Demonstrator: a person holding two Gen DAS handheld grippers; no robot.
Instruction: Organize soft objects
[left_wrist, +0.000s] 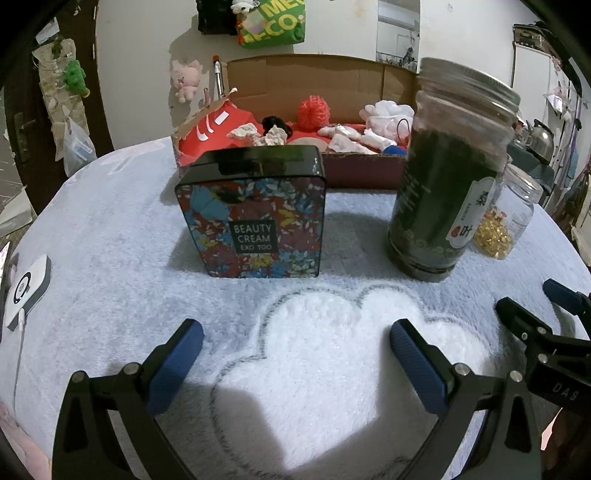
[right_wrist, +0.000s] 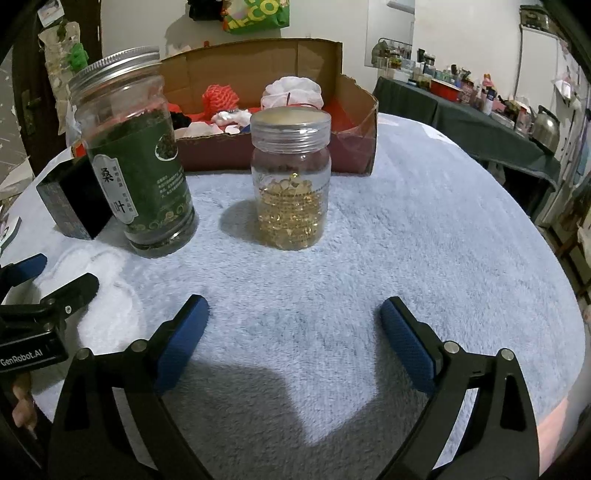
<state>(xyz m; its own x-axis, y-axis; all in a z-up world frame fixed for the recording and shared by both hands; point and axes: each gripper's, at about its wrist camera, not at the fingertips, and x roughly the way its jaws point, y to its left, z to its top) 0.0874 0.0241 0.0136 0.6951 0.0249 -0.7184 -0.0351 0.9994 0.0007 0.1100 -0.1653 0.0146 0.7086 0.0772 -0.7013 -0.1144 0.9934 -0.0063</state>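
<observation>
A cardboard box (left_wrist: 369, 173) at the back of the blanket holds the soft things: a red mesh puff (left_wrist: 313, 111), a white puff (left_wrist: 388, 112), red cloth (left_wrist: 214, 125) and crumpled white pieces (left_wrist: 275, 136). The same box (right_wrist: 258, 151) shows in the right wrist view with the red puff (right_wrist: 219, 98) and white puff (right_wrist: 293, 91). My left gripper (left_wrist: 295, 343) hangs open over the blanket's white cloud pattern, empty. My right gripper (right_wrist: 293, 321) is open and empty too, short of a small jar.
A floral "Beauty Cream" tin (left_wrist: 255, 218), a tall green tea jar (left_wrist: 447, 177) and a small jar of gold capsules (right_wrist: 291, 184) stand between the grippers and the box. A white device (left_wrist: 26, 288) lies at the left. A cluttered dark table (right_wrist: 480, 122) stands at the right.
</observation>
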